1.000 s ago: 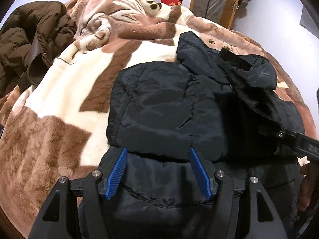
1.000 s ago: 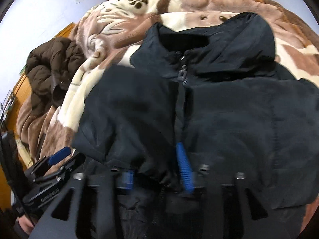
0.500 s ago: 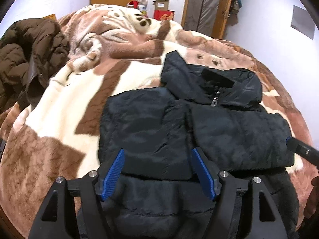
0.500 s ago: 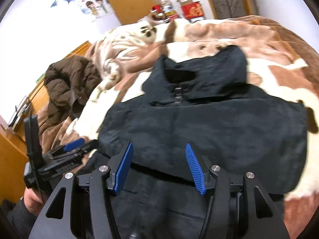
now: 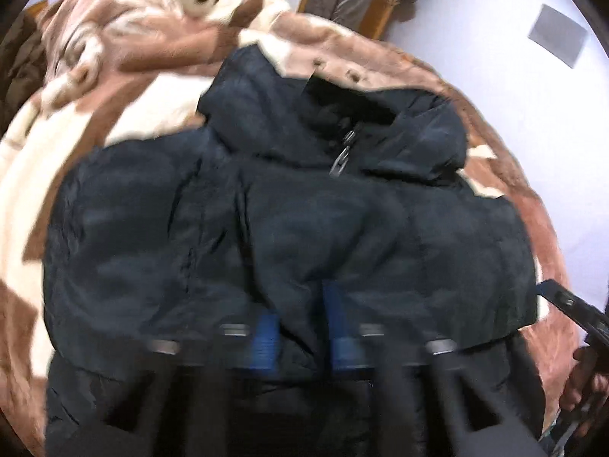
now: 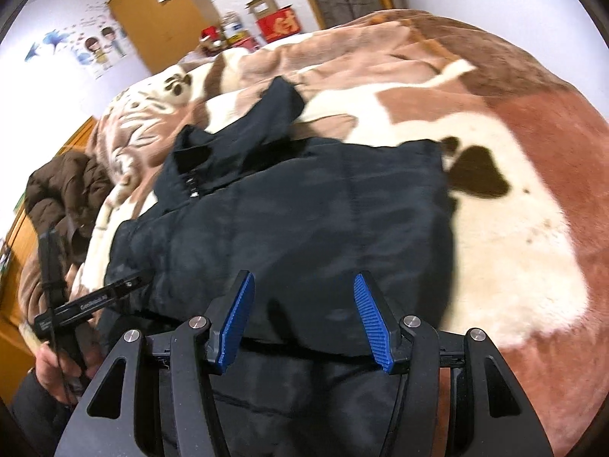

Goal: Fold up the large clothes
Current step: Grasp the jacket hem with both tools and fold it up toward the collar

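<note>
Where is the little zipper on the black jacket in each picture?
Left wrist view: the zipper pull hangs just above the middle, below the collar of the black jacket.
Right wrist view: the zipper sits left of the middle, at the collar.
Shared landmark: the brown and cream blanket under the jacket.

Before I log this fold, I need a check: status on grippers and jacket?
Left gripper just closed, pinching a fold of the black jacket. Right gripper open above the jacket, holding nothing. Jacket folded on the blanket. Nothing in the way.
</note>
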`<state>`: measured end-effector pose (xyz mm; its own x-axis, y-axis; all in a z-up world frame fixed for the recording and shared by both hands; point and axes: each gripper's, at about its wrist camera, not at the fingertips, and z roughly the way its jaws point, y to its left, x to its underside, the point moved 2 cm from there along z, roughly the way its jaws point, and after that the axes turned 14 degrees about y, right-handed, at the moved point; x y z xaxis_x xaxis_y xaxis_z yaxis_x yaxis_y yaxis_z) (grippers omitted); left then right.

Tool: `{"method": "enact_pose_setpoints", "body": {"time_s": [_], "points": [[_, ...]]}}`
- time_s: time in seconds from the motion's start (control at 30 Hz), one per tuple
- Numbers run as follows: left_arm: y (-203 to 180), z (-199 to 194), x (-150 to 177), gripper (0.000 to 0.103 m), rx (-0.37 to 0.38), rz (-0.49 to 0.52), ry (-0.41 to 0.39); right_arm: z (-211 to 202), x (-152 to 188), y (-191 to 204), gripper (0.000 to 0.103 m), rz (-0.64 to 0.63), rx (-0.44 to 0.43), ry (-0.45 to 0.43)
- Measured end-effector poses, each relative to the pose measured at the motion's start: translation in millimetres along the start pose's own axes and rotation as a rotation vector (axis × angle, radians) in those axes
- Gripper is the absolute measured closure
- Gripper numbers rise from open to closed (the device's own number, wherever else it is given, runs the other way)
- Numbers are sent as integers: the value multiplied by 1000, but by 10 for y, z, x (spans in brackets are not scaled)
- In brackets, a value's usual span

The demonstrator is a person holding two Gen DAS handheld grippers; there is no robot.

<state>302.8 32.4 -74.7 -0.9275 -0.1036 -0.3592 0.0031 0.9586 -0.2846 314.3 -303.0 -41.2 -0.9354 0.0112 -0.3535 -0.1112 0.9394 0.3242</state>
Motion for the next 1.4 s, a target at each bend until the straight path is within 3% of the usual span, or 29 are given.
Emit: {"method": "enact_pose_setpoints", "body": {"time_s": [0.13, 0.23, 0.33, 0.5, 0.67, 0.83, 1.03, 1.13, 1.23, 1.3, 1.4], "points": [[0, -366, -43, 91, -80, 38, -130, -109, -66, -63, 47, 6, 22, -46], [190, -300, -74, 91, -96, -15, -99, -105, -164, -16, 49, -11, 52, -70], [373, -70, -54, 91, -92, -75, -49, 79, -299, 44, 66, -48, 103, -54], [439, 216, 10, 85, -69, -107, -22, 733, -406, -40, 71, -119, 218, 83], [393, 320, -6, 80, -99, -71, -17, 884, -401, -118, 72, -121, 244, 101], [426, -59, 4, 71, -109, -110, -19, 619, -430, -51, 72, -114, 255, 93], [398, -674, -49, 54, -126, -94, -161, 115, -505, 54, 72, -128, 210, -37], [218, -520, -345, 54, -135, -11, -151, 213, -647, 63, 72, -117, 211, -20], [152, -11, -539, 54, -183, 25, -48, 462, -764, -3, 72, -99, 234, 31], [252, 302, -541, 54, -178, 10, -1, 654, -802, -50, 72, -106, 264, 78], [322, 479, -418, 53, -156, 0, -22, 846, -777, -107, 72, -120, 279, 102]]}}
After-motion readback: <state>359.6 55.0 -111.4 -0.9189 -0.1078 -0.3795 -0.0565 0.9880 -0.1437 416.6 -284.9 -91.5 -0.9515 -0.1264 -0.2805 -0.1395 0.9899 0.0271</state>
